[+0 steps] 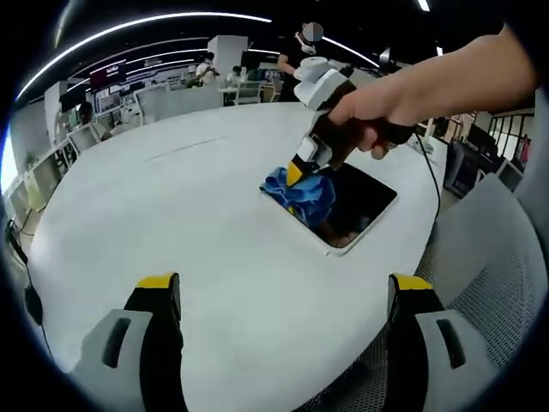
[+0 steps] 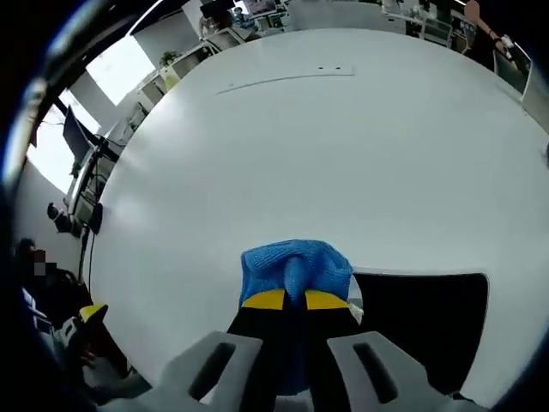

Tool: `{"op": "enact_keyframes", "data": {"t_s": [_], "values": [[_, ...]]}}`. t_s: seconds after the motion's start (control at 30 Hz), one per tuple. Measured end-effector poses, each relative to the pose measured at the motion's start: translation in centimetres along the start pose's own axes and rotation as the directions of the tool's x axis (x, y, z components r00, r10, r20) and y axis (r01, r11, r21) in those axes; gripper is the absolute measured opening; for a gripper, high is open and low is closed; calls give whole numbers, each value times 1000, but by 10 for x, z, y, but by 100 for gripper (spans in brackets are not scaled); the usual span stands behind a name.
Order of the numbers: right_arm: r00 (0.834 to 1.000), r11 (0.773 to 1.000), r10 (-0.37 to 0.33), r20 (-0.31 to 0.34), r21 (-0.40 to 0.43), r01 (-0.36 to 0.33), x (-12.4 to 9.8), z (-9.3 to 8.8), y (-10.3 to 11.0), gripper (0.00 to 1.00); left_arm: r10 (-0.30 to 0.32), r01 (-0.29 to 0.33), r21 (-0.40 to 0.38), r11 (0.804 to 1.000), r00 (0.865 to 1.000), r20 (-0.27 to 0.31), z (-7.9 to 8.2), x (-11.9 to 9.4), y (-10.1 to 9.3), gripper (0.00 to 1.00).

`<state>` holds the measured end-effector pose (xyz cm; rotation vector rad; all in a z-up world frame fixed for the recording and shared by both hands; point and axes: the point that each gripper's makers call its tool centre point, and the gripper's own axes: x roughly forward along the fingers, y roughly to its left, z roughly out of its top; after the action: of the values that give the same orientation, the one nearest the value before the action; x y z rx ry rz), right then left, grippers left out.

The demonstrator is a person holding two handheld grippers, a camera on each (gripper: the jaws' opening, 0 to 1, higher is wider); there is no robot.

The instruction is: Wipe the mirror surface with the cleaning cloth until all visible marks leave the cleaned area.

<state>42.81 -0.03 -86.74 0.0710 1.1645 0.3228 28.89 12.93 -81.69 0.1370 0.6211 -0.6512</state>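
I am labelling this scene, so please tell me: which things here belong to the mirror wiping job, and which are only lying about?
Part of the job:
- cloth, blue, clamped in the right gripper
- mirror, dark, flat on the table
- left gripper, open, held back from the mirror

Only about:
- chair, grey mesh, beside the table
- desks in the background

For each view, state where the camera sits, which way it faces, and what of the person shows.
Left gripper view: rides the left tongs, open above the white table, looking across at the right tongs on the mirror; a hand shows.
Right gripper view: rides the right tongs, looking down at the cloth they pinch at the mirror's edge.
Shared: table, mirror, blue cloth.
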Motion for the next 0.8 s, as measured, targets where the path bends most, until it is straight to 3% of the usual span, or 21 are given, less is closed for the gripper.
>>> {"op": "enact_keyframes", "data": {"t_s": [0.4,0.47,0.5,0.53,0.63,0.73,0.8], "values": [[1000,1000,1,-3,-2,-1,0,-2,-2,0,-23,22,8,1000,1000,3,-1,-1,-4,99],[1000,1000,3,-12,-8,-4,-1,-6,1,0,-30,31,-32,999,999,29,5,-2,-5,99],[1000,1000,3,-15,-10,-4,-2,-7,1,0,-40,44,-67,997,997,68,12,-2,-7,99],[1000,1000,4,-18,-15,-4,-3,-10,2,0,-43,48,-60,997,996,81,14,-3,-7,99],[1000,1000,2,-17,-15,-3,-6,-15,4,0,-42,44,-38,998,998,52,9,-2,-8,99],[1000,1000,0,-8,-19,0,-5,-17,4,0,-60,63,-43,997,996,68,12,-2,-11,99],[1000,999,-3,-8,-38,3,-5,-19,5,0,-84,92,-70,993,991,108,19,-3,-16,99]]}}
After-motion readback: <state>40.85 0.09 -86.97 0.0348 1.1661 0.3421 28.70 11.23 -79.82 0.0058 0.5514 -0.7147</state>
